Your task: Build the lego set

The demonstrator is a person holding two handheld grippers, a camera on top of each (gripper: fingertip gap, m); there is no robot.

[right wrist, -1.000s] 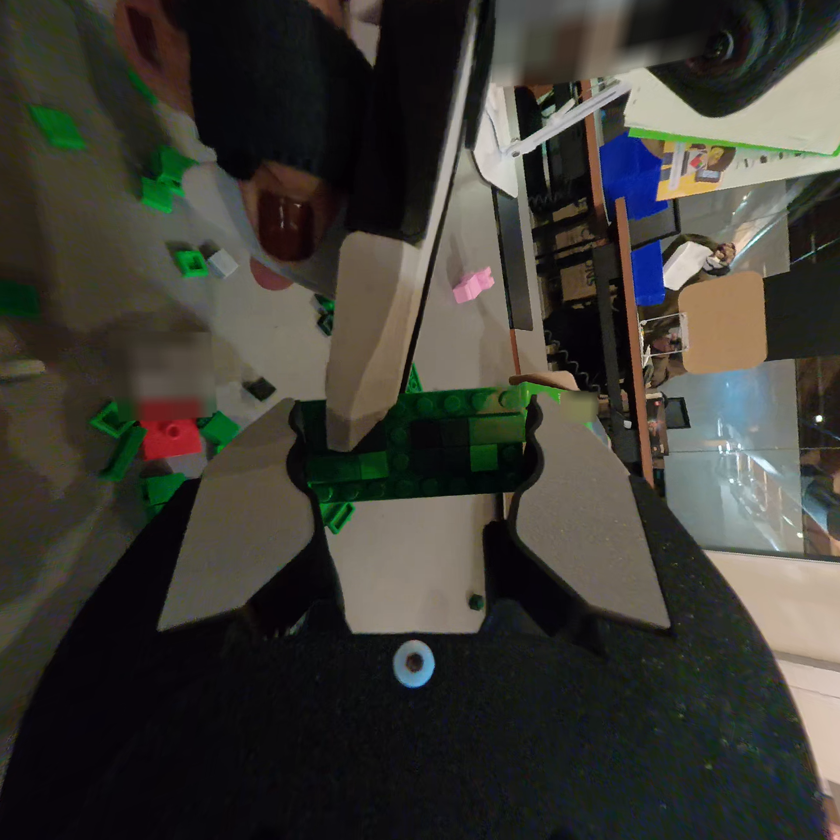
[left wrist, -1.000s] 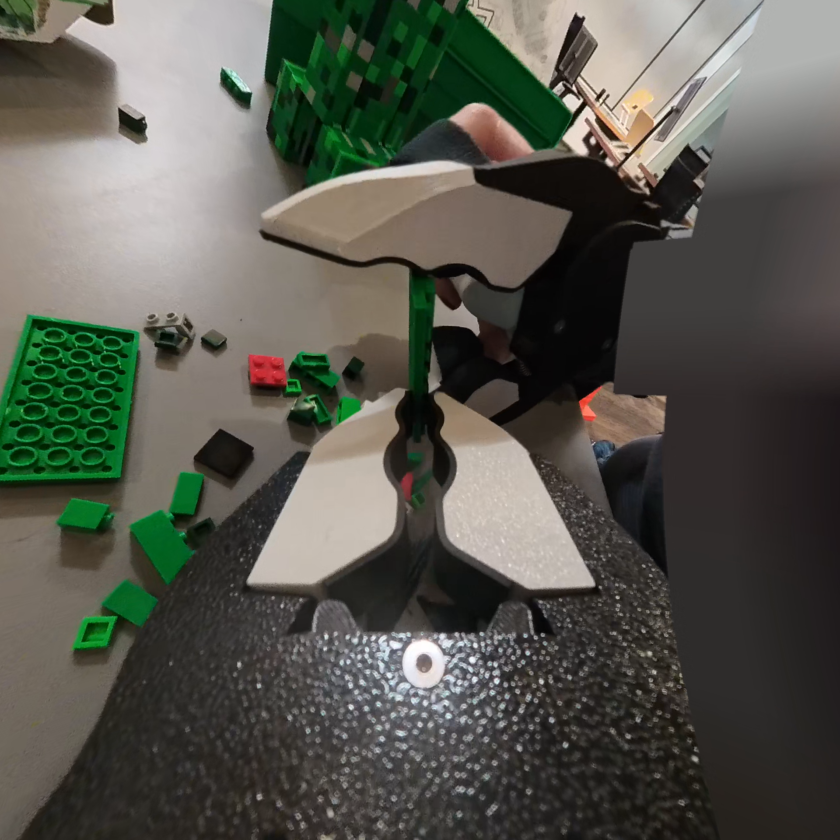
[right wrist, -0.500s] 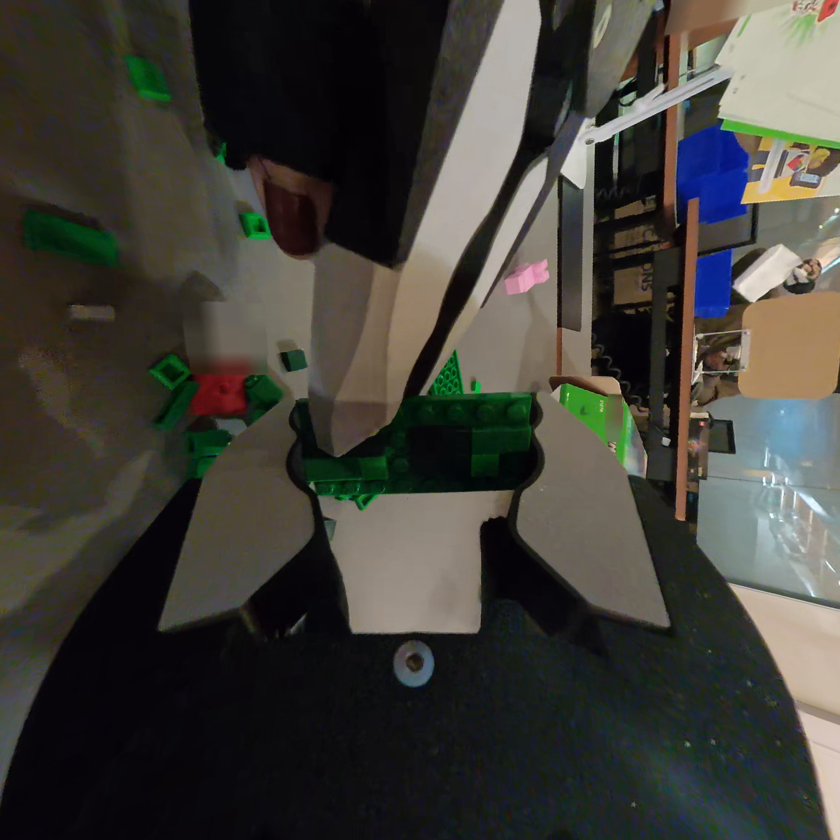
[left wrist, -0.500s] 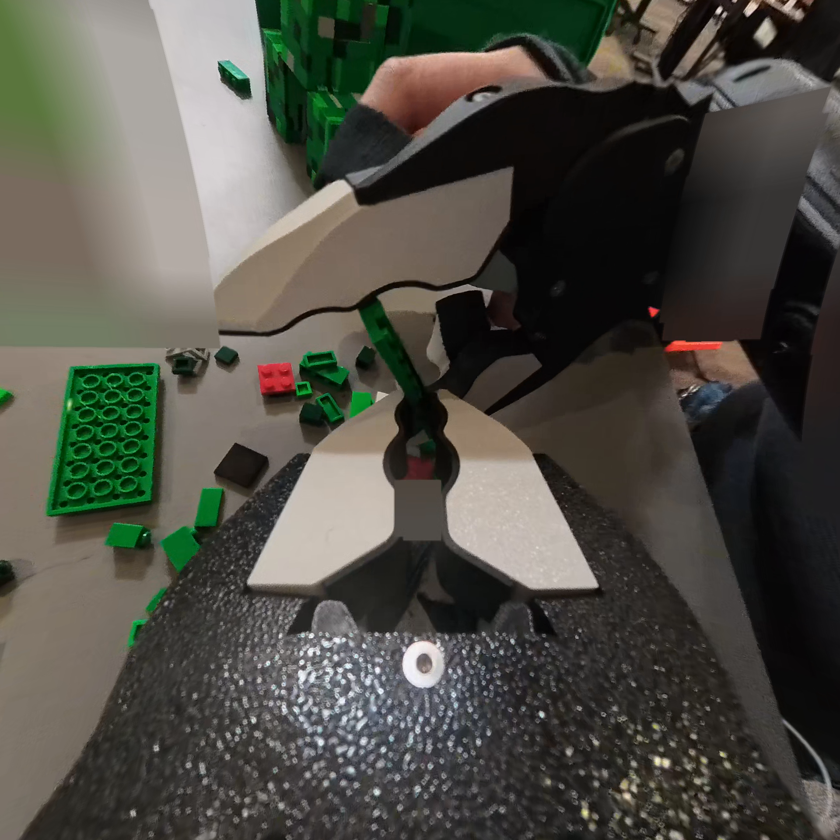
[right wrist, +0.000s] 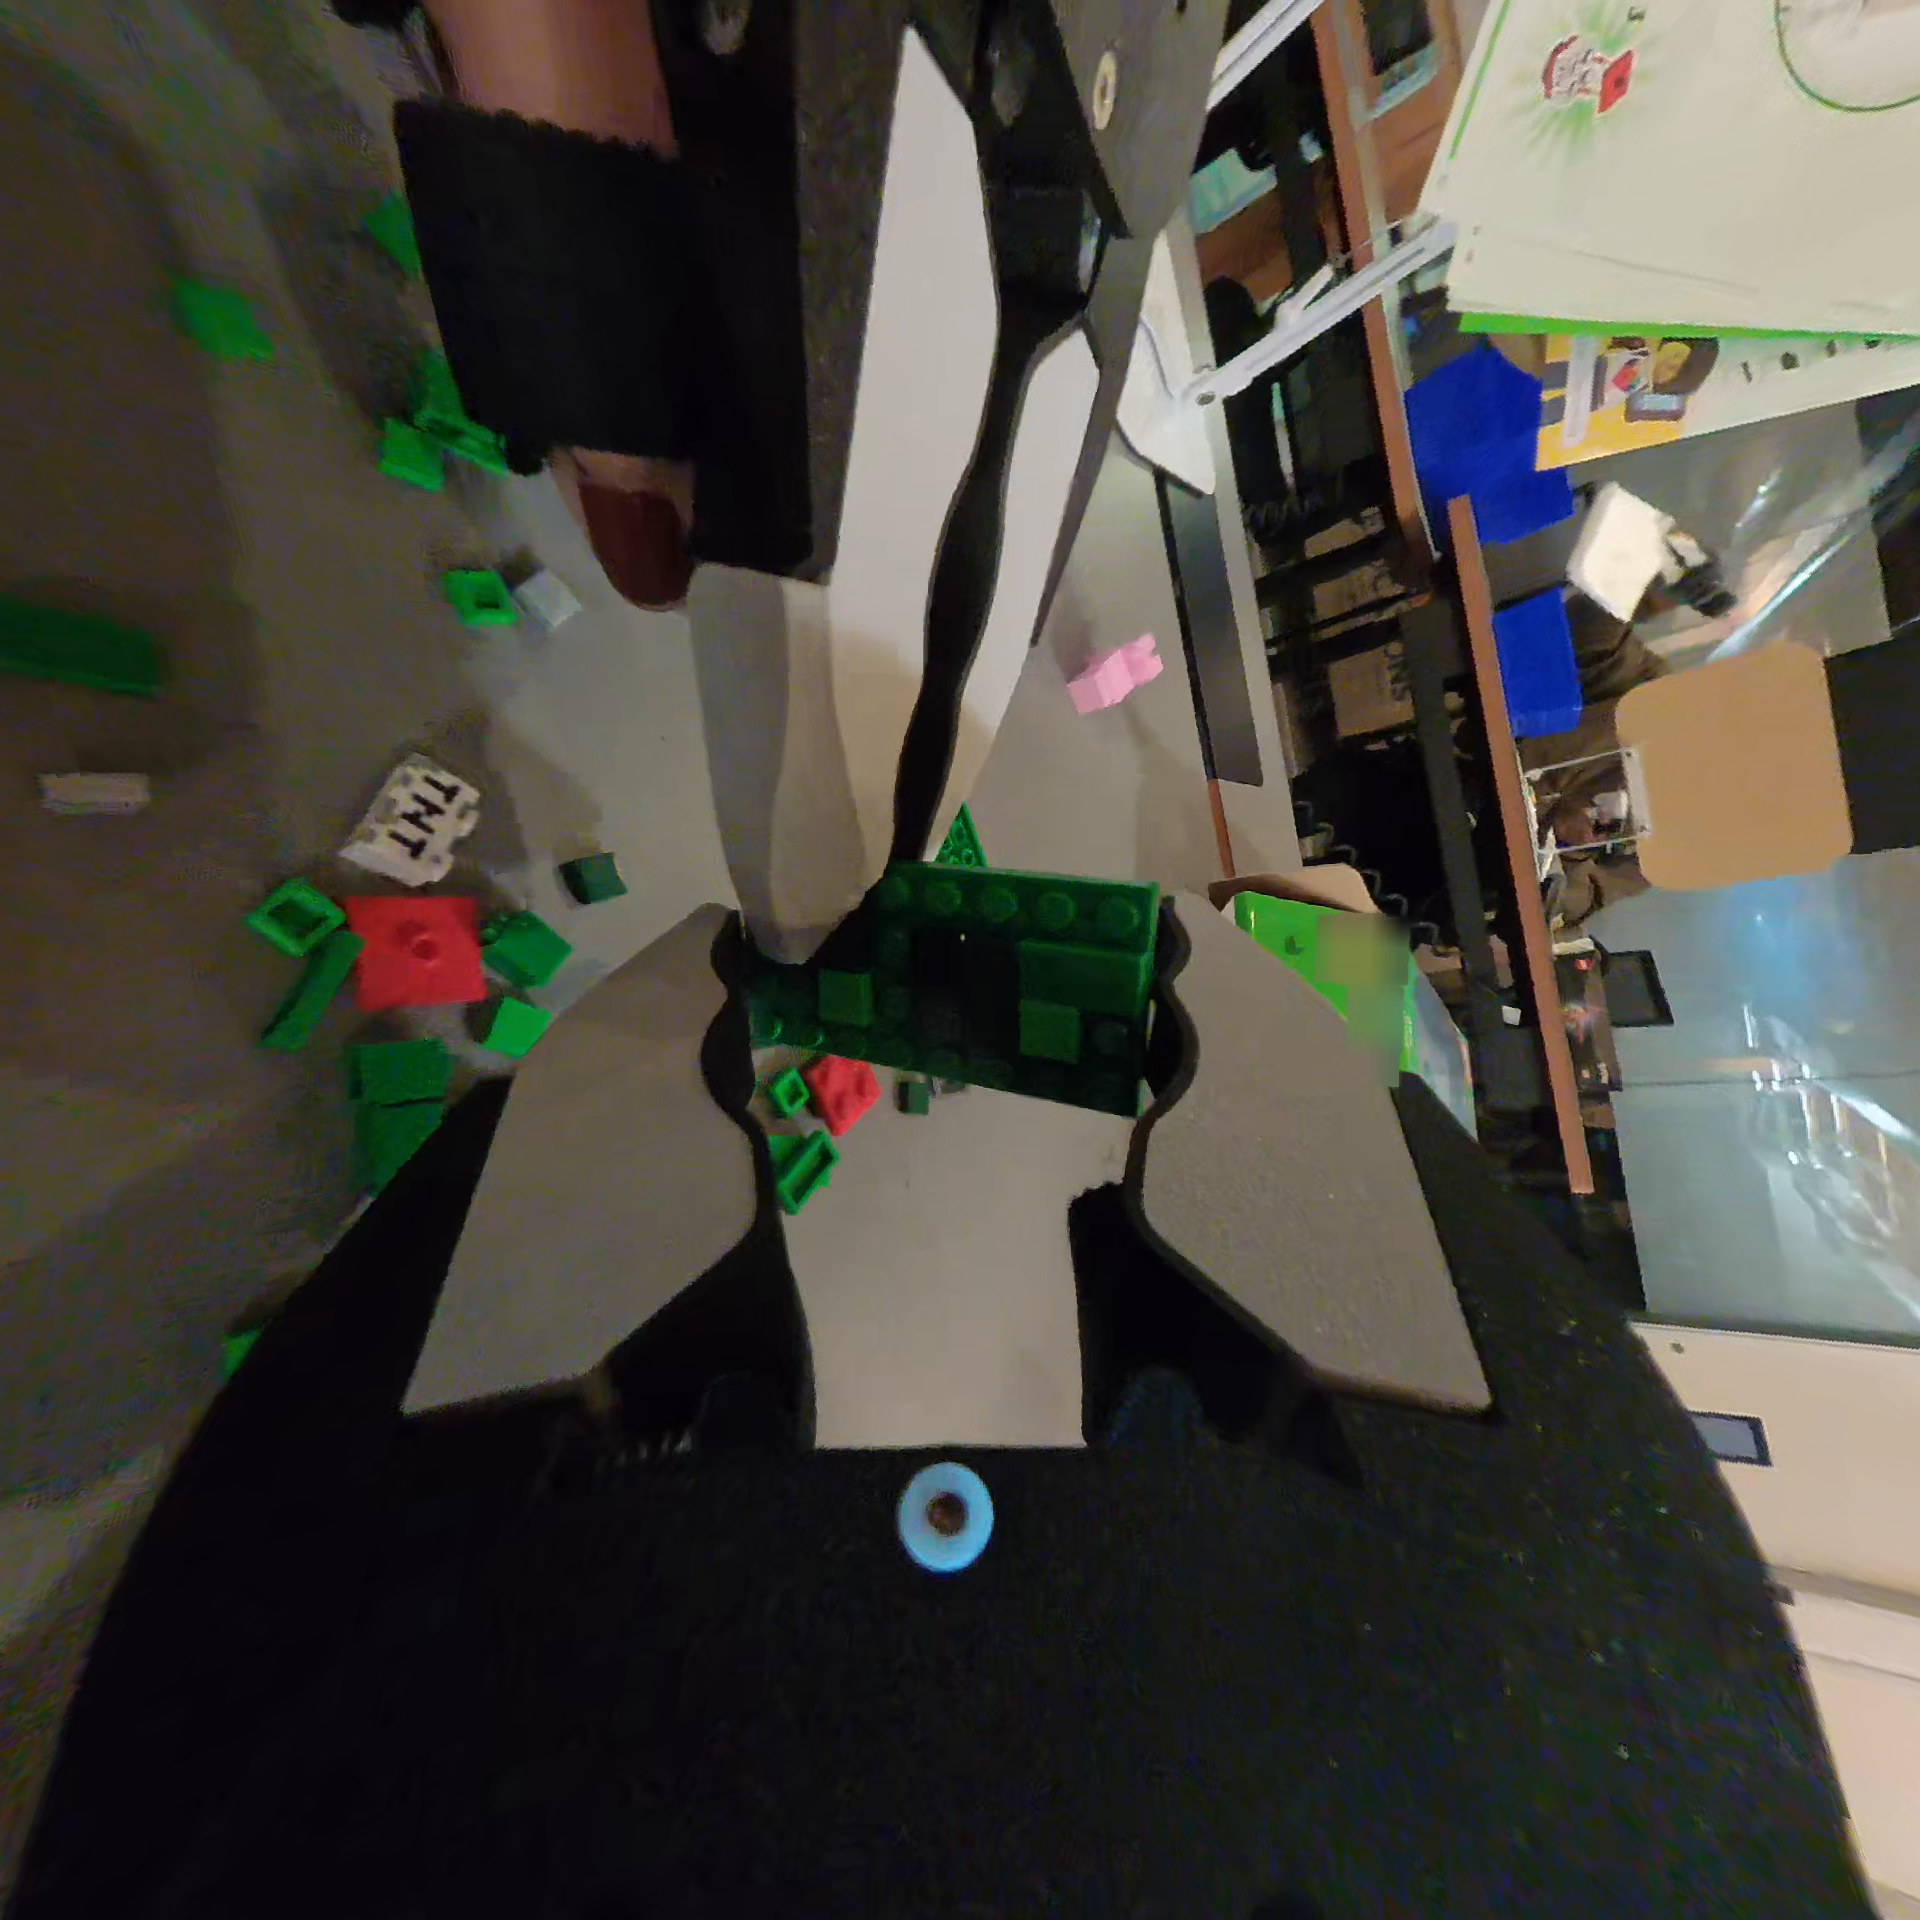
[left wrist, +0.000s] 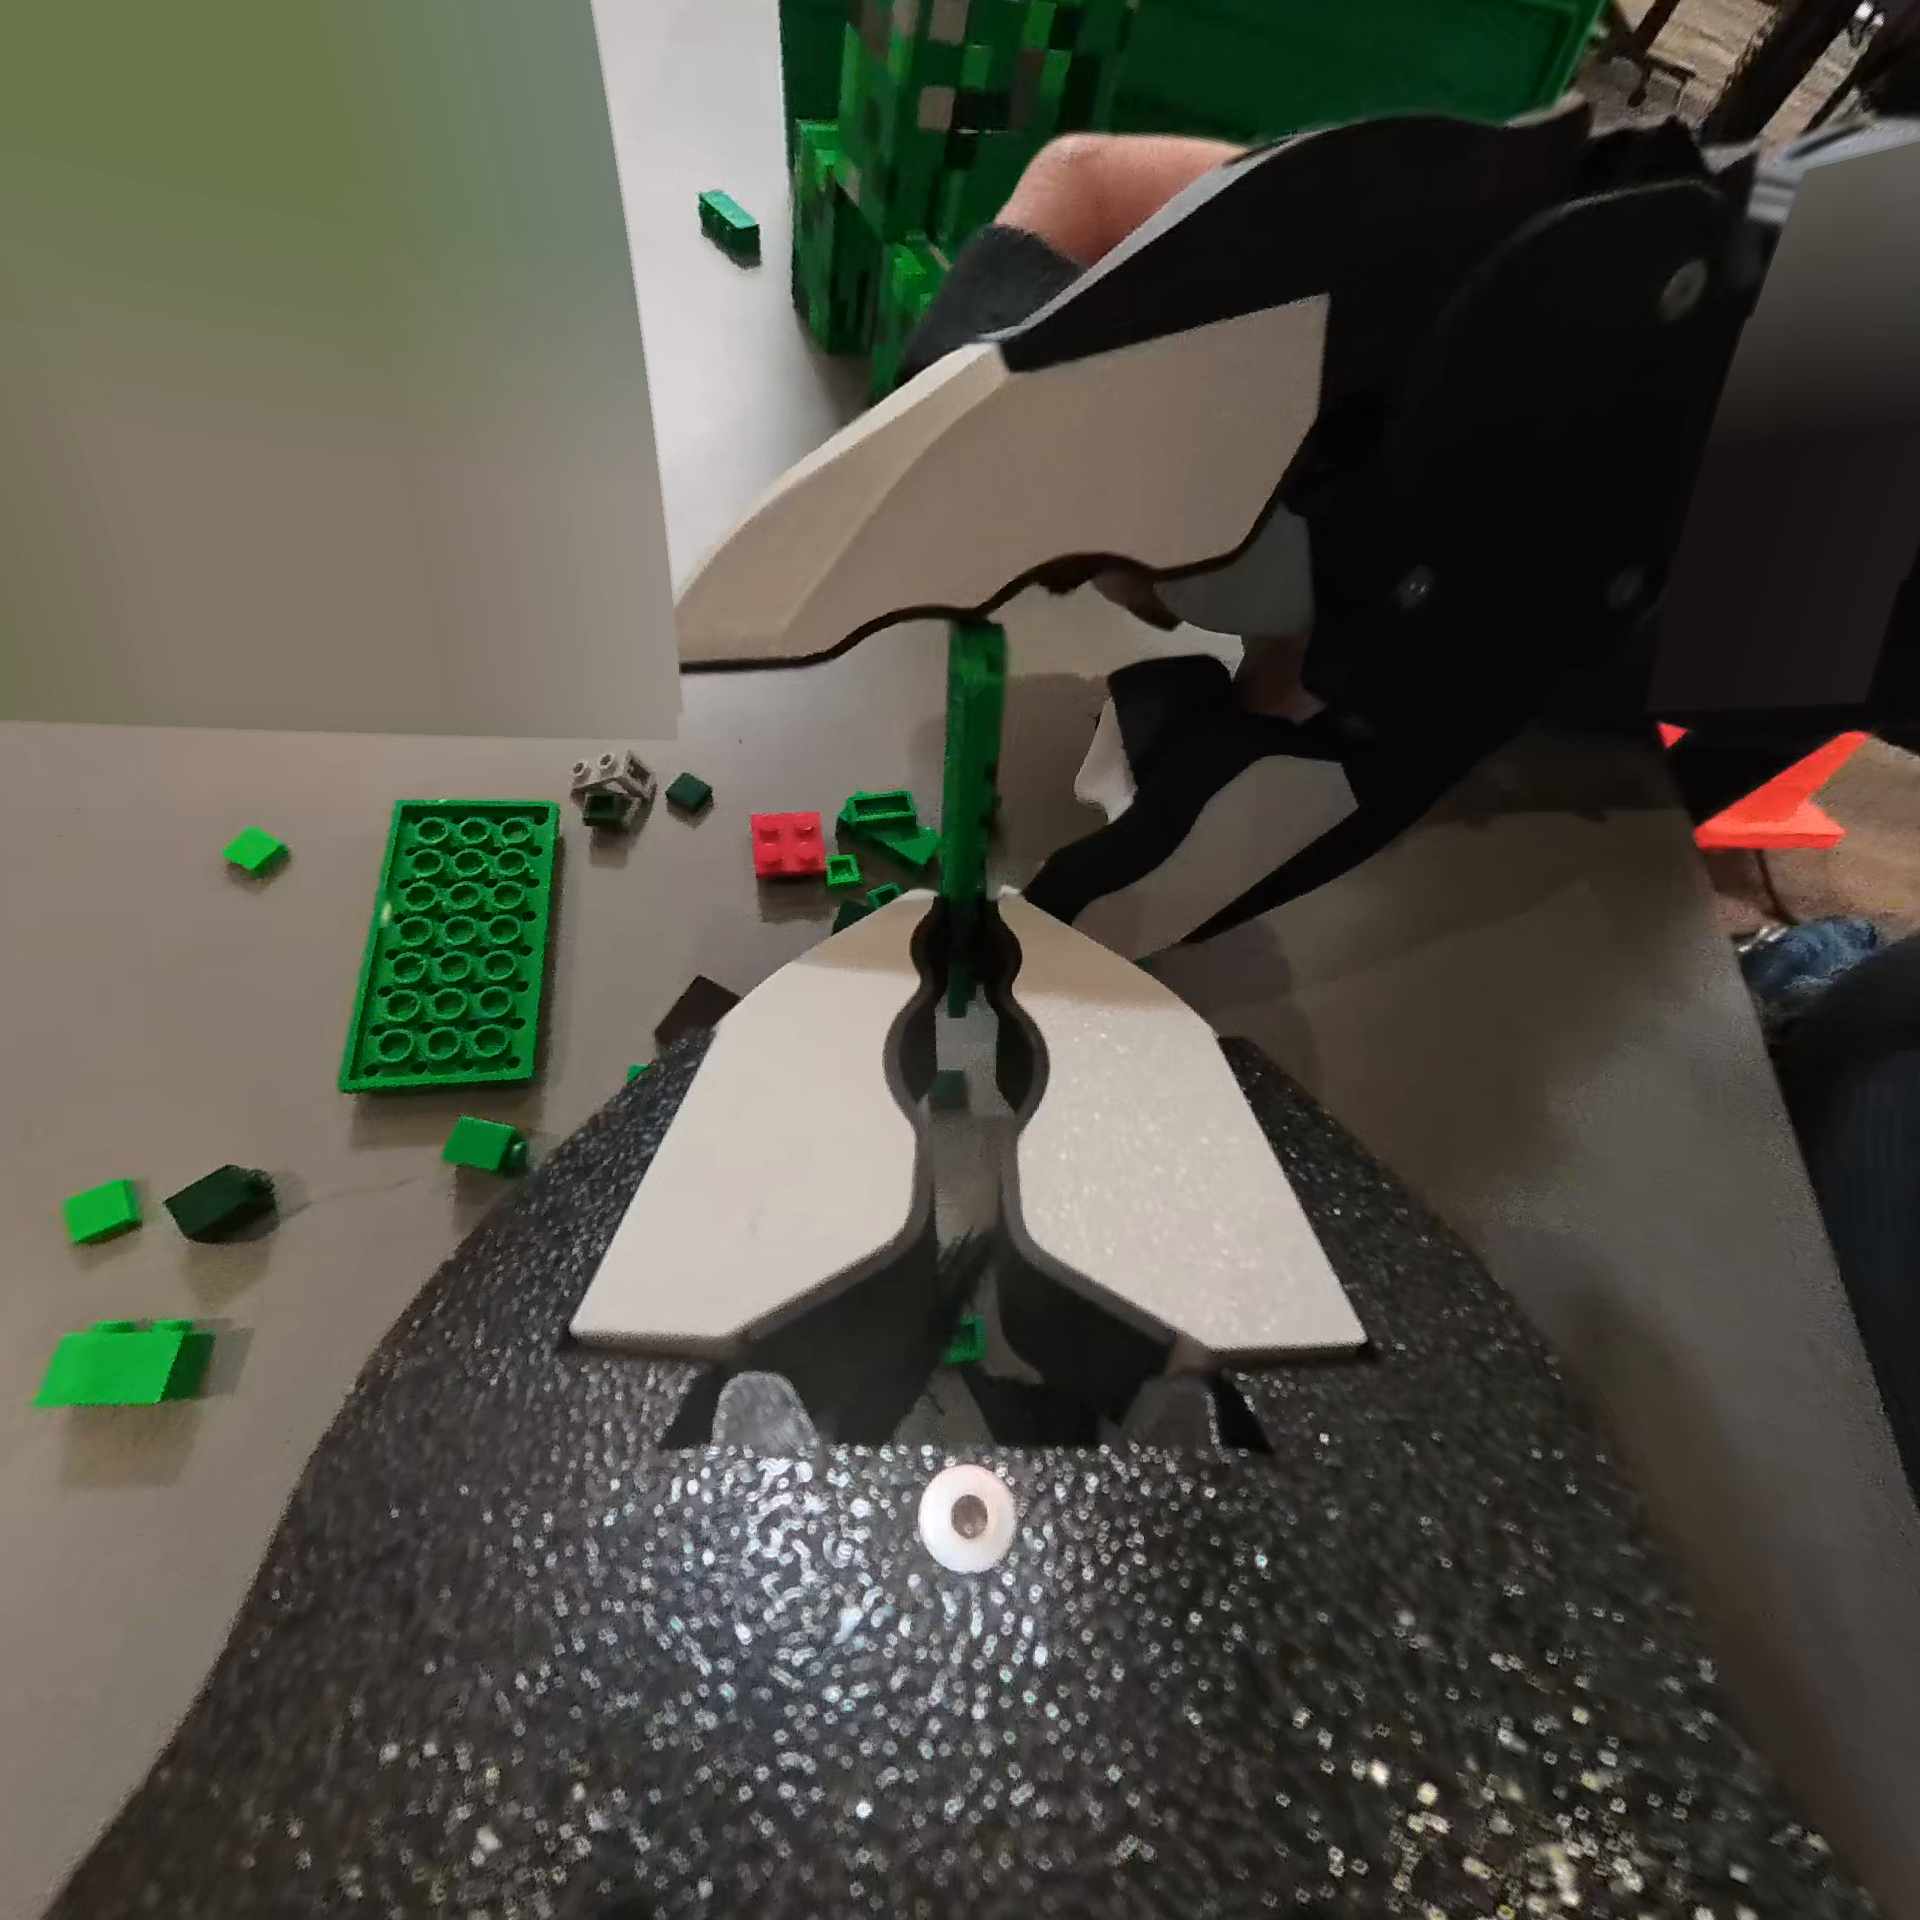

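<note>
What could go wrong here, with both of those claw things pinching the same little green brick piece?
The green plate assembly is held from two sides: the right tool spans its ends, the left tool pinches its thin edge. If the tools twist against each other, the layers may pop apart. If either loosens, the piece may tilt or drop among the loose bricks on the table below.

Your right tool (left wrist: 1039, 644) covers the top of the green plate (left wrist: 971, 790), so you can't see its grip there. The big green model (left wrist: 883, 156) gets cut off at the top edge, and the far-left bricks (right wrist: 83, 649) are just blur.
</note>
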